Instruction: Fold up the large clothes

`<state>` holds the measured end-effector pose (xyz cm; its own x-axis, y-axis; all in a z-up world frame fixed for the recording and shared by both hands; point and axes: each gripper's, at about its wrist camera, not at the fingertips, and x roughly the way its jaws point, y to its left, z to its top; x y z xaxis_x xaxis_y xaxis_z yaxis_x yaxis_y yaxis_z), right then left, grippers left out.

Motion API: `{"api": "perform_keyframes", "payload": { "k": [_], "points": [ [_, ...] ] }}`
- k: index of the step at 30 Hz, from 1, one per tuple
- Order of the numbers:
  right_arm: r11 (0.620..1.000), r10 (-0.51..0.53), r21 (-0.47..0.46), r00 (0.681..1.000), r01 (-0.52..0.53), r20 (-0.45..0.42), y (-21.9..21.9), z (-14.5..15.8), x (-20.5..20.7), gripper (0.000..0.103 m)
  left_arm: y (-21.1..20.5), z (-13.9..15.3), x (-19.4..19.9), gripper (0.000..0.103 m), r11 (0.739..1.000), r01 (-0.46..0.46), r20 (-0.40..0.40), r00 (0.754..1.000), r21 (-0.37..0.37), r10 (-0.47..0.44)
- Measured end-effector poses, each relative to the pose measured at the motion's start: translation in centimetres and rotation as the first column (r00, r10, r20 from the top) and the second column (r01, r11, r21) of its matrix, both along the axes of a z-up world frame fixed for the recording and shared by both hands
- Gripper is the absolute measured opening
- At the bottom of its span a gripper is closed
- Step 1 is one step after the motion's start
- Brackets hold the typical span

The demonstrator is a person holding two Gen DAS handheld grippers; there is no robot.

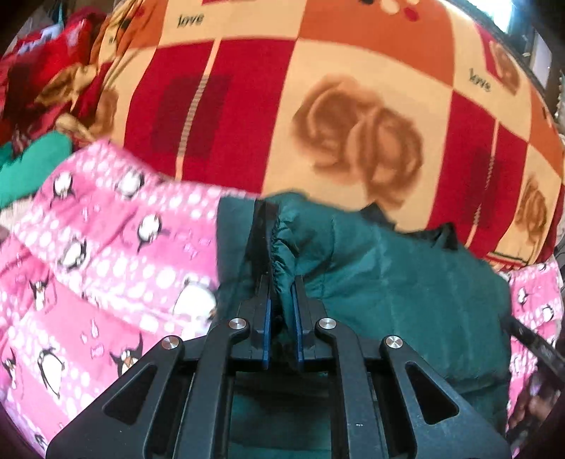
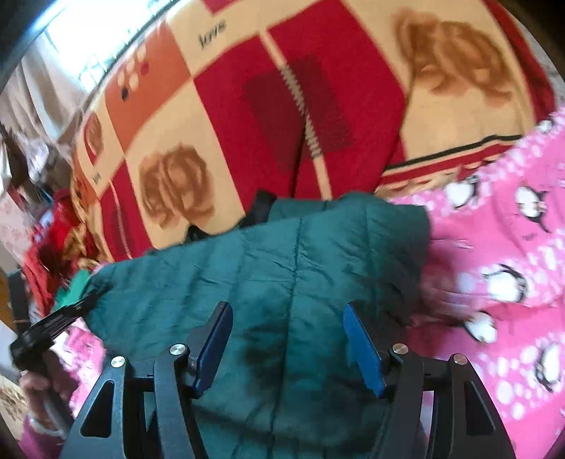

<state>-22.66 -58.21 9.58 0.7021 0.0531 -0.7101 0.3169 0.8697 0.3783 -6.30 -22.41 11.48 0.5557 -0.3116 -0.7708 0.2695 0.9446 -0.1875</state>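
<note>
A dark green quilted jacket [image 1: 388,282] lies on a pink penguin-print blanket [image 1: 106,264]. My left gripper [image 1: 273,233] is shut on a gathered elastic edge of the jacket, which bunches between the blue pads. In the right wrist view the jacket [image 2: 282,264] spreads wide under my right gripper [image 2: 287,314]. That gripper is open, its blue pads [image 2: 363,346] far apart just above the fabric, holding nothing. The left gripper [image 2: 46,332] and the hand holding it show at the left edge of the right wrist view.
A red, orange and cream checked blanket with rose prints [image 1: 317,106] covers the bed beyond the jacket. Red and green clothes [image 1: 42,106] are piled at the far left. A bright window [image 2: 99,31] lies behind the bed.
</note>
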Motion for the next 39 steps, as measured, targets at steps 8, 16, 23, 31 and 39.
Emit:
{"api": "perform_keyframes", "payload": {
  "k": [8, 16, 23, 31, 39],
  "points": [
    [0.997, 0.020, -0.077, 0.994, -0.028, -0.108, -0.2, -3.6, 5.3, 0.063, -1.1, -1.0, -0.6, 0.010, 0.998, 0.022, 0.026, 0.999, 0.051, -0.024],
    [0.997, 0.016, -0.076, 1.000, -0.018, -0.018, 1.2, 1.2, 1.8, 0.063, -0.5, 2.1, -2.0, 0.070, 1.000, 0.024, 0.112, 0.993, 0.012, -0.025],
    [0.976, 0.149, -0.157, 0.989, -0.151, -0.022, 6.9, 1.6, 0.8, 0.063, -2.9, -0.1, -1.5, 0.071, 0.991, 0.024, 0.105, 0.994, 0.129, -0.037],
    [0.966, 0.130, -0.209, 0.984, -0.154, -0.125, 7.7, -4.2, 3.5, 0.064, -3.5, -3.9, -0.3, 0.080, 0.984, 0.002, 0.067, 0.998, 0.181, -0.015],
    [0.985, 0.099, -0.140, 0.995, -0.101, -0.018, 7.4, 0.0, 1.3, 0.063, -3.6, -4.2, -0.2, 0.080, 0.983, -0.006, 0.073, 0.997, 0.182, -0.007]
  ]
}}
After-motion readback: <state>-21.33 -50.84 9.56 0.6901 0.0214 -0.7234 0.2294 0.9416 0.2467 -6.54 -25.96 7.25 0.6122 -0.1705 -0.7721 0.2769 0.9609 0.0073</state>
